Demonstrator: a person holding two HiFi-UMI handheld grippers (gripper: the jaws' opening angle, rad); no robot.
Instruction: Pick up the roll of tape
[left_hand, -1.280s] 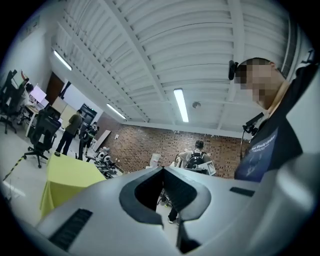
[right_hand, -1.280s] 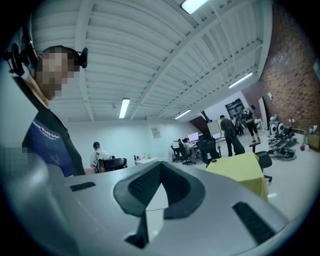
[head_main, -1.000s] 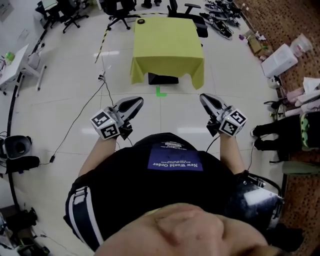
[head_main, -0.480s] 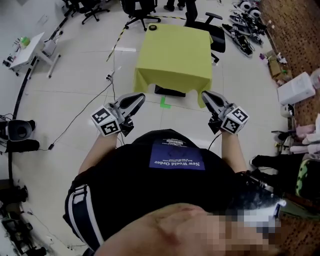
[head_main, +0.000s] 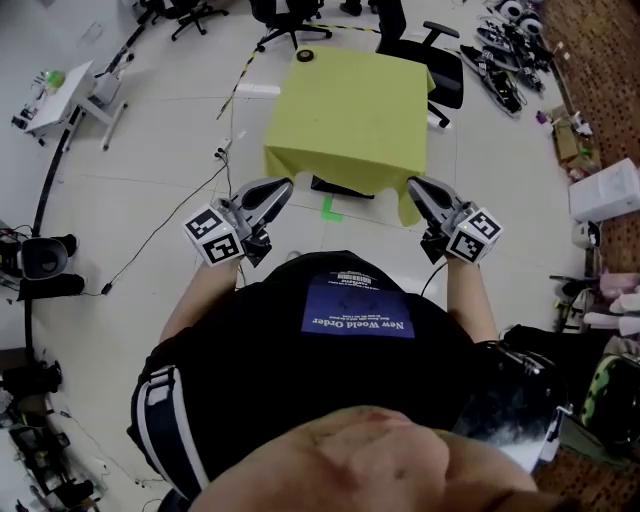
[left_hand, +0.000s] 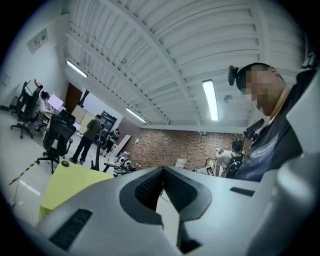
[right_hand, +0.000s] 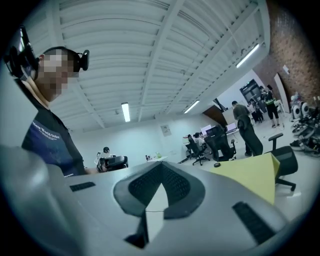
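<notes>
The roll of tape (head_main: 306, 56), small and dark, lies flat at the far left corner of the table (head_main: 350, 110), which is draped in a yellow-green cloth; nothing touches it. A black office chair (head_main: 443, 72) stands just beside the table's far right corner. On the person's side of the near edge, well apart from the roll, the left gripper (head_main: 279, 187) and the right gripper (head_main: 414, 186) are held level, one toward each near corner, pointing at the table. Each has its jaws pressed together with nothing between them. A green mark (head_main: 327, 209) shows on the floor between the two grippers.
</notes>
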